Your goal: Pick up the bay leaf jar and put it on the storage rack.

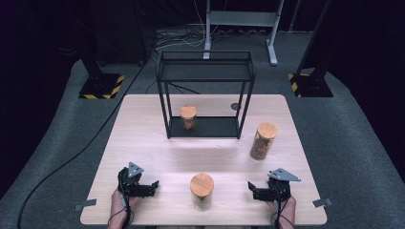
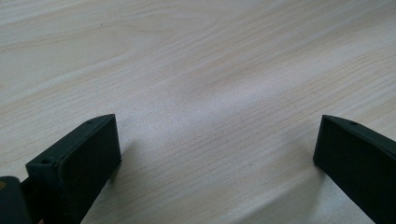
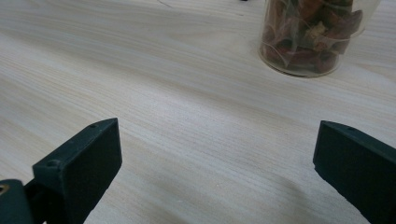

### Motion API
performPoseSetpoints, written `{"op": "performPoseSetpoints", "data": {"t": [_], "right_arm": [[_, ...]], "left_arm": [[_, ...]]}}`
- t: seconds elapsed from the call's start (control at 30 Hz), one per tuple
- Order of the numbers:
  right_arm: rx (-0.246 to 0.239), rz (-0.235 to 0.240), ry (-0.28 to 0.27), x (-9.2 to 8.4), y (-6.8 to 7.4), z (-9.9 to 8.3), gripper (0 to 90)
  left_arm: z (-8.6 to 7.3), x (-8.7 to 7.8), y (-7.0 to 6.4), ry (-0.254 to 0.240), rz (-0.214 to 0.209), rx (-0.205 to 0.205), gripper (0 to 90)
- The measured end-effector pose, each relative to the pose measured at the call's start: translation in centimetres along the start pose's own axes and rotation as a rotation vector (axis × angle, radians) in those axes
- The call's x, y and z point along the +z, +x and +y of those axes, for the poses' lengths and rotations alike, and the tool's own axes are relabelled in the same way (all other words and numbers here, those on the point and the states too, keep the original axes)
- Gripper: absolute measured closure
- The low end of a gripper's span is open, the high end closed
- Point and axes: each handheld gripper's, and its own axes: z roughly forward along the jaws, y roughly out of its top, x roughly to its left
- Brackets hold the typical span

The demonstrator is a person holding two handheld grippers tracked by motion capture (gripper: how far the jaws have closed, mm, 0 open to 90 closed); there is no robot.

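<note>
In the high view, the left tongs [image 1: 154, 183] lie in the lower left of the frame and the right tongs [image 1: 250, 185] in the lower right, each held by a hand that comes in from the bottom edge. Both point toward the middle of the wooden surface [image 1: 143, 138]. Between them, in the lower centre of the frame, a glass jar with a wooden lid [image 1: 202, 191] stands upright; it is near both tongs but touches neither of them.

In the left gripper view, the left tongs [image 2: 217, 144] are spread wide, and between the two black jaws there is only the pale wood grain. In the right gripper view, the right tongs [image 3: 217, 147] are spread wide in the same way and hold nothing. At the upper right of that view stands the bottom part of a tall glass jar [image 3: 308, 37] with reddish-brown dried contents, well apart from the jaws.

In the high view this tall jar [image 1: 263, 140] stands upright at the right of the centre, with a wooden lid on it. A black metal rack [image 1: 205, 71] stands in the upper centre of the frame, and a smaller jar with a wooden lid [image 1: 188, 117] stands on its lower shelf, toward the left side.
</note>
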Motion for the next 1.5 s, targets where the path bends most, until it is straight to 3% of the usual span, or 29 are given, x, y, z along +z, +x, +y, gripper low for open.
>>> {"op": "performPoseSetpoints", "data": {"t": [0.2, 0.43, 0.6, 0.63, 0.87, 1.17, 1.5], "right_arm": [[-0.009, -0.047, -0.008, -0.2, 1.3, -0.1, 0.0], [0.004, 0.049, -0.075, -0.9, 4.0, -0.3, 0.0], [-0.022, 0.145, -0.125, -2.0, 6.8, 0.8, 0.0], [-0.022, 0.145, -0.125, -2.0, 6.8, 0.8, 0.0], [-0.085, 0.248, -0.168, -3.0, 10.2, 2.1, 0.0], [-0.189, 0.326, -0.193, -3.3, 14.6, 3.7, 0.0], [-0.223, 0.359, -0.196, -1.9, 16.1, 4.8, 0.0]], "left_arm": [[0.0, 0.0, 0.0, 0.000, 0.001, 0.000, 0.2], [0.0, 0.0, 0.0, 0.000, 0.001, -0.001, 0.3], [0.0, 0.0, 0.0, 0.001, 0.001, 0.000, 0.3], [0.0, 0.0, 0.0, 0.001, 0.001, 0.000, 0.3], [0.0, 0.0, 0.0, 0.000, 0.000, -0.001, 0.3], [0.0, 0.0, 0.0, 0.000, 0.000, 0.000, 0.3], [0.0, 0.0, 0.0, 0.000, 0.001, 0.000, 0.3]]}}
